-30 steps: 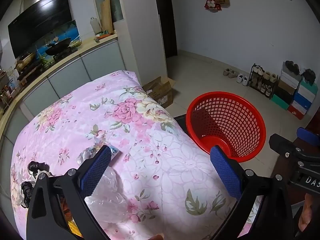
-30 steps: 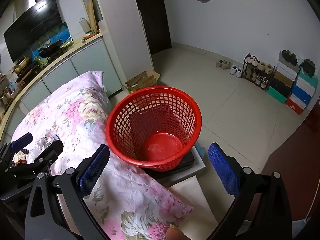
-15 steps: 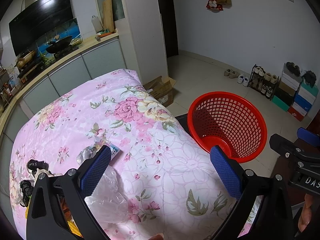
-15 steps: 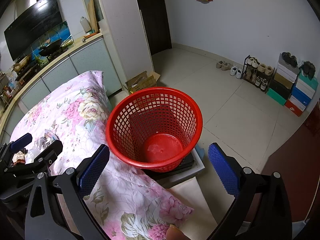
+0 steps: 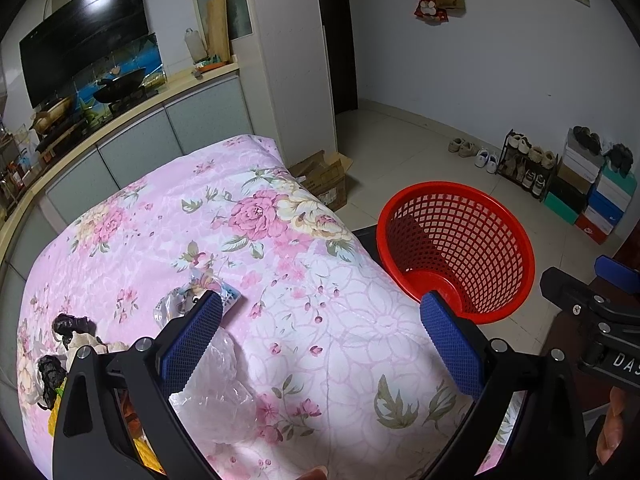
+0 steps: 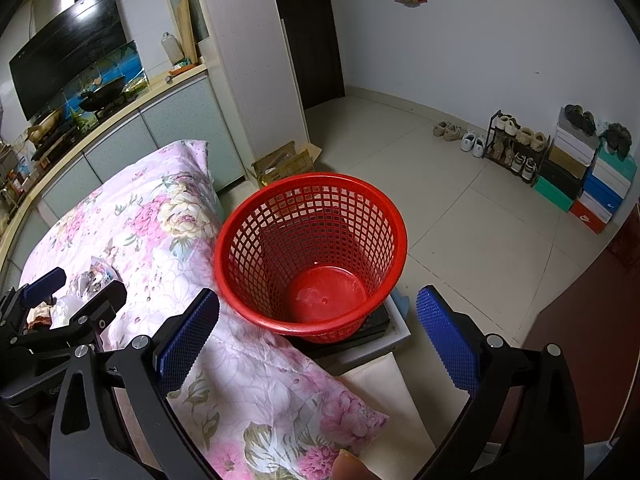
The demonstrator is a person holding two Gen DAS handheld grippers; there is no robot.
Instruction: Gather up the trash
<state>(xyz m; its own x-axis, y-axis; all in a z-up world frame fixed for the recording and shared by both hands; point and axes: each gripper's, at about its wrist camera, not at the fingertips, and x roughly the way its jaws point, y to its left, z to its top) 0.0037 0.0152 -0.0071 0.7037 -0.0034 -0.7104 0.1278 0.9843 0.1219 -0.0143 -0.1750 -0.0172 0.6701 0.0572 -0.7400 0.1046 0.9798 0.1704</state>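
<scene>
Starting far left in the left wrist view: trash cluster on the pink floral quilt (image 5: 160, 240), bunched near the quilt's near-left corner. Dark crumpled bits (image 5: 66, 326) sit furthest left, something orange/yellow (image 5: 136, 436) is mostly hidden under the gripper body, can't tell what. A small printed wrapper (image 5: 192, 300) lies just beyond the left finger tip, and a clear crinkled plastic bag (image 5: 224, 392) lies right beside that finger, partly under it.

Left gripper (image 5: 320, 344) hangs over the quilt, jaws spread wide, nothing between the pads. Its left pad sits over the plastic, probably lining up a first pick, since that piece is nearest. Thin film, so I'd guess it needs a pinch on a raised fold.

Moving right: red mesh basket (image 5: 456, 248) stands past the quilt's right edge, upright, looks empty, so no trash collected yet by my read. It rests on a dark flat thing on a white stand (image 6: 396, 332), raised near quilt level, likely so drops are short.

Right gripper (image 6: 318, 334) is also spread wide and empty, aimed down into the basket mouth, near its rim but not touching. Probably parked there out of the left's way. Cardboard box (image 6: 280, 164) and shoe rack (image 6: 512, 148) on floor behind, not involved.
</scene>
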